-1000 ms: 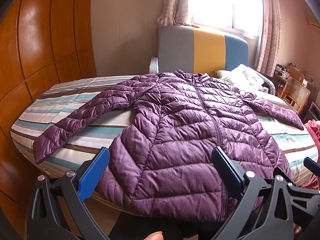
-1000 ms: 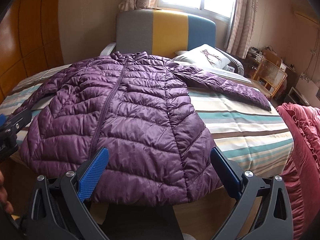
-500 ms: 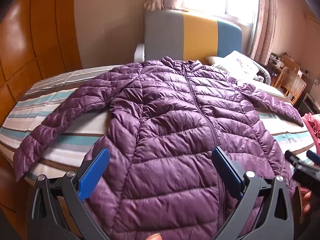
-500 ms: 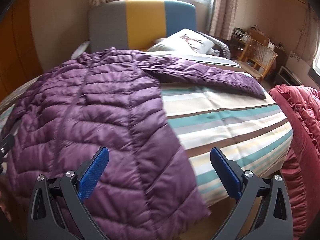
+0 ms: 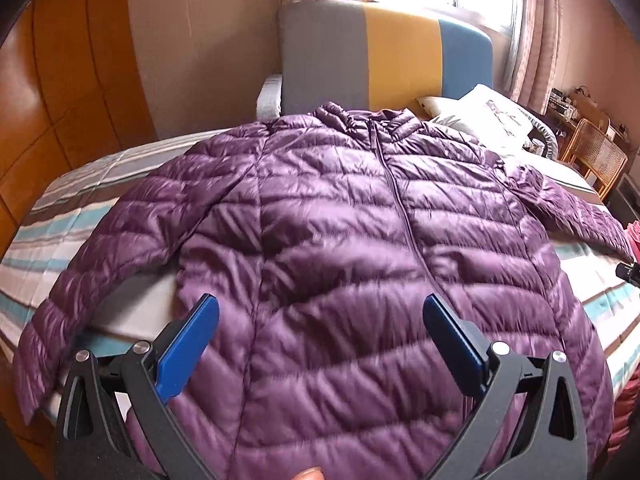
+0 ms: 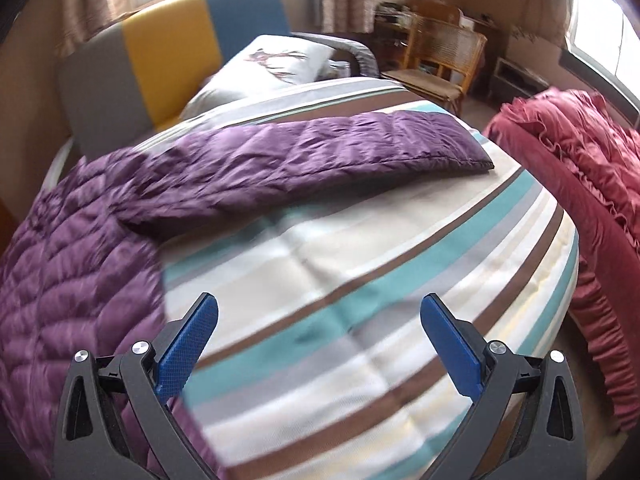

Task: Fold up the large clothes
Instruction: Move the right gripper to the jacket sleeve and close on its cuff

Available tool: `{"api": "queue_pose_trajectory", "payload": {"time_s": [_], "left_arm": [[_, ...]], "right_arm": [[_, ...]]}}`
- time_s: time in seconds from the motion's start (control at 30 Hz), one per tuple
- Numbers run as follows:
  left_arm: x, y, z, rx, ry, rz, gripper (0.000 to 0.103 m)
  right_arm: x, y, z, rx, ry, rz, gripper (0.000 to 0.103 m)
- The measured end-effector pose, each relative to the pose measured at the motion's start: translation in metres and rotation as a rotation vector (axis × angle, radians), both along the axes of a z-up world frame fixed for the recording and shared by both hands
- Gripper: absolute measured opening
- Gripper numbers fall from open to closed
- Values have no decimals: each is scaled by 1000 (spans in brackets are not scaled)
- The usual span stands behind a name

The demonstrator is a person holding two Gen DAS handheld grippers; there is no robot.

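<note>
A purple quilted puffer jacket (image 5: 344, 248) lies zipped and face up on the striped bed (image 5: 76, 208), both sleeves spread out. My left gripper (image 5: 320, 340) hovers open over the jacket's lower front, nothing between its blue pads. In the right wrist view the jacket's body (image 6: 72, 264) fills the left side and its right sleeve (image 6: 320, 156) stretches across the bed toward the right. My right gripper (image 6: 318, 340) is open above bare striped sheet (image 6: 360, 272), below that sleeve and right of the jacket's body.
A grey, yellow and blue headboard (image 5: 384, 52) and a white pillow (image 5: 496, 116) sit at the bed's far end. A red ruffled cover (image 6: 592, 184) lies off the right edge of the bed. A wicker chair (image 6: 440, 60) stands beyond. Wood panelling (image 5: 60, 80) runs along the left.
Both grippers moved forward over the bed. The left one now sits above the jacket's lower front; the right one swung right, off the jacket's body, toward the right sleeve. Both stayed open.
</note>
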State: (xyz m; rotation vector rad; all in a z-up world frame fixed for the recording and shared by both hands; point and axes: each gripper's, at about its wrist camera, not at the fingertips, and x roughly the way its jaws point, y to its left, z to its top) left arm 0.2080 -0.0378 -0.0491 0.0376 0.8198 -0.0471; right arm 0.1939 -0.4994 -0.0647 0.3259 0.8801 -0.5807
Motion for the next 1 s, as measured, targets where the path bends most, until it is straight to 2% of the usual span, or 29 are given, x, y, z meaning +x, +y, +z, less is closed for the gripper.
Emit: {"api": "queue_pose_trajectory", "payload": {"time_s": [0.17,0.37,0.53,0.6,0.67,0.73,0.83,0.93,1.0], "left_arm": [[25,-10,-1,-7,0,-7,101],[47,-19,-4,-27,-7,-31,101],[66,-24,-9,-32,-2,-27,101],[71,-25,-12,-34,5,-23,101],[78,-27,-16,-21,10,-26,101],[82,-29,-19,-13,15,-28,101],[89,-30,-23,-3,19,-28,101],[92,-31,-26,4,23,-29,101],[94,-31,-28,3,29,-32,101]], "right_arm": [[17,-64,-10,78,-33,-126,100],[26,-141,-33,219,-106,-293,88],[33,-176,-50,314,-158,-384,77],[36,-185,-52,320,-182,-406,76],[39,-191,-52,330,-198,-411,68],[43,-198,-53,335,-206,-427,48],[47,-207,-57,364,-214,-434,27],[55,-208,-52,335,-218,-395,12],[64,-204,-41,295,-220,-349,8]]}}
